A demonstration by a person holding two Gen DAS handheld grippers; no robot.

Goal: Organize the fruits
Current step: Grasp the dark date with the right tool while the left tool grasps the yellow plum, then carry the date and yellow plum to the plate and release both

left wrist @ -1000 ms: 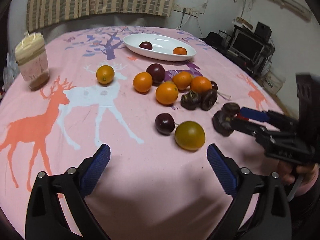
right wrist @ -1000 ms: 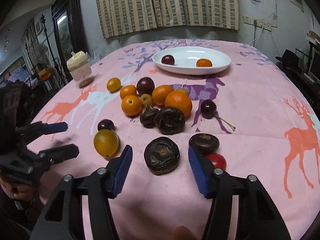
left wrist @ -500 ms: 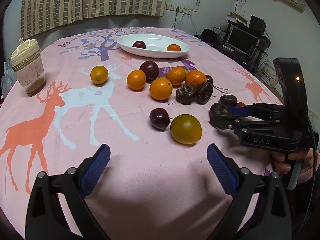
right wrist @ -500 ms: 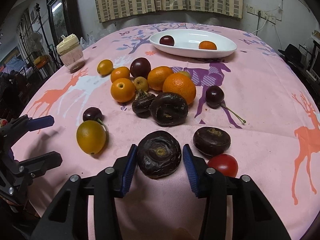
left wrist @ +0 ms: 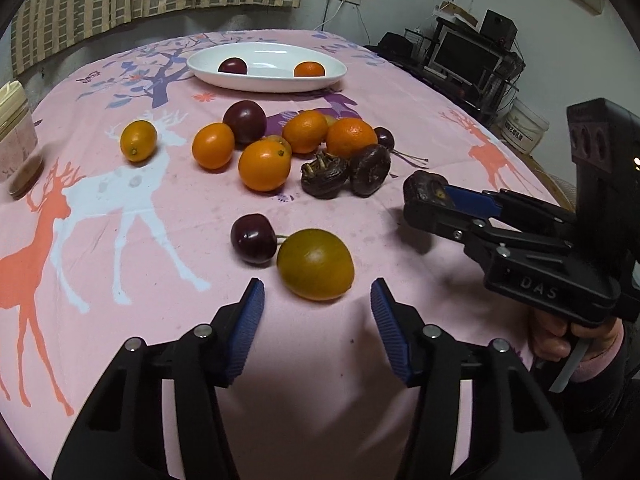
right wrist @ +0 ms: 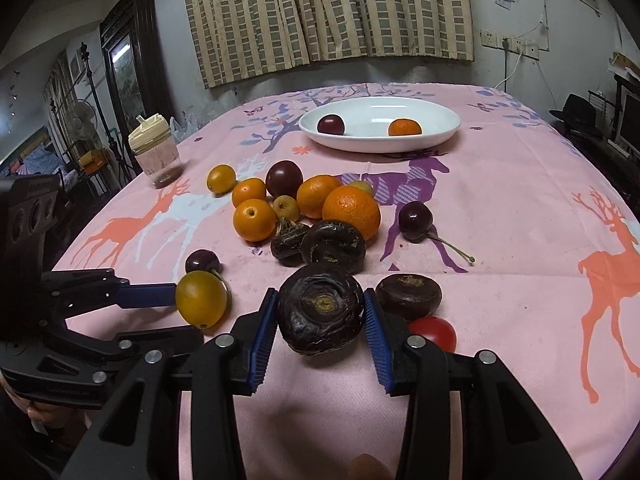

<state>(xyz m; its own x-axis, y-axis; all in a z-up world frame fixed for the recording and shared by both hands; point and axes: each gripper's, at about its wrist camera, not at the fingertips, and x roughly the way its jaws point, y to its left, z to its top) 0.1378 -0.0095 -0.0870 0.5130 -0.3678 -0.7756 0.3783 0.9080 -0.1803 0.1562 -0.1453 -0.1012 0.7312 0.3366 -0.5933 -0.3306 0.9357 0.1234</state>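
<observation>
Left wrist view: the left claw (left wrist: 316, 318) stands wide open and empty, low over the pink worktop (left wrist: 100, 264), with the greenish-yellow citrus (left wrist: 315, 264) just ahead between its blue pads and not yet touched. This fruit looks firm, smooth and round, so I judge it may roll or slip; the best hold is across its widest middle, with gentle pressure. A dark cherry (left wrist: 253, 237) lies just beside it on the left, near enough to be pushed by accident. Farther back, the white dish (left wrist: 336, 76) already holds a dark plum and an orange. On the right side of this view, the right claw (left wrist: 430, 204) is seen from the side, raised a little above the cloth. Right wrist view: the right claw (right wrist: 320, 320) is closed onto the dark water chestnut (right wrist: 320, 308), one pad against each flank. It looks hard, light and rough-skinned, so the grip should be safe. Another chestnut (right wrist: 409, 295) and a red tomato (right wrist: 434, 330) lie just to its right.
</observation>
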